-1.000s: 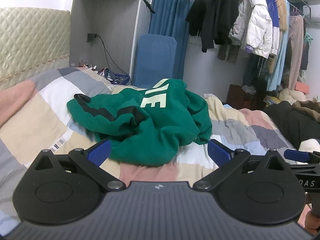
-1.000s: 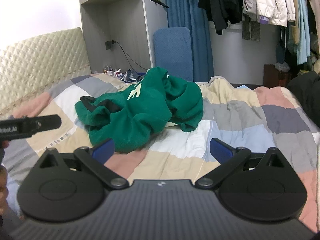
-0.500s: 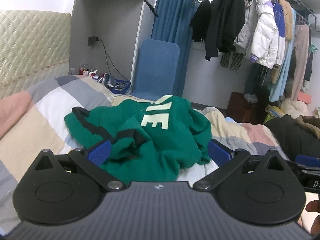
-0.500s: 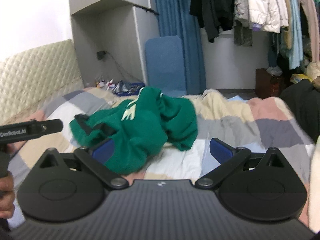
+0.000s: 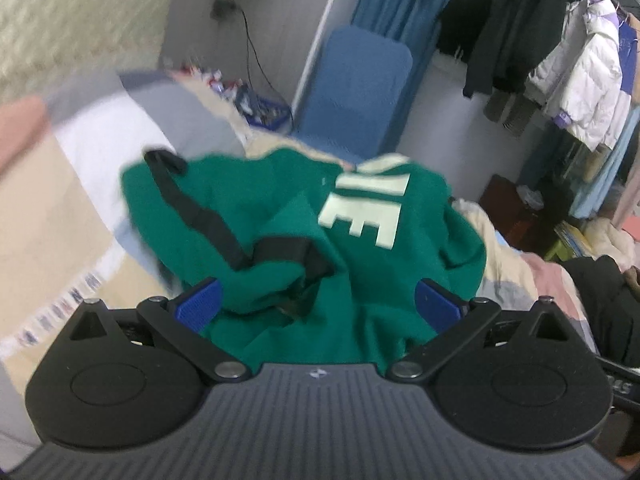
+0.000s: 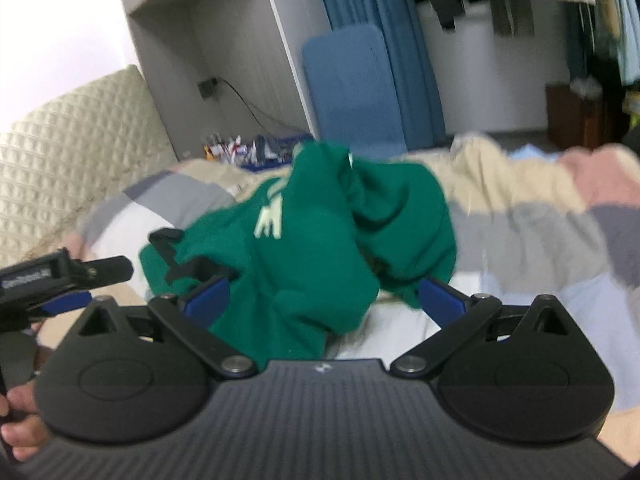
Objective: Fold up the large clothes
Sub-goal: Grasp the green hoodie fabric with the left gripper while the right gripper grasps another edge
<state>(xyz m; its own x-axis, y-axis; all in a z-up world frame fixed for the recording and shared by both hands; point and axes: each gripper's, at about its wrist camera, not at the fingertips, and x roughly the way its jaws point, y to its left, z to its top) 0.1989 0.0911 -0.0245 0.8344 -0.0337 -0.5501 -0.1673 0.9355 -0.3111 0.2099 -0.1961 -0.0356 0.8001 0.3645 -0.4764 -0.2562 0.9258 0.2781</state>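
A green sweatshirt (image 5: 376, 248) with pale letters and black trim lies crumpled in a heap on a patchwork quilt (image 6: 532, 236) covering the bed. The left gripper (image 5: 318, 305) has its blue-padded jaws spread wide, bunched green cloth showing between them. The right gripper (image 6: 324, 300) is likewise wide, holding nothing, just short of the heap. Behind stand a blue board (image 5: 360, 88) and hanging coats (image 5: 584, 68).

Blur all over, and your sweater's near edge is out of sight

Your gripper bodies cover the green sweater's (image 5: 360, 240) lower edge in both views; the bedspread (image 5: 52, 208) smears, and your hand (image 6: 18, 428) runs off-frame.
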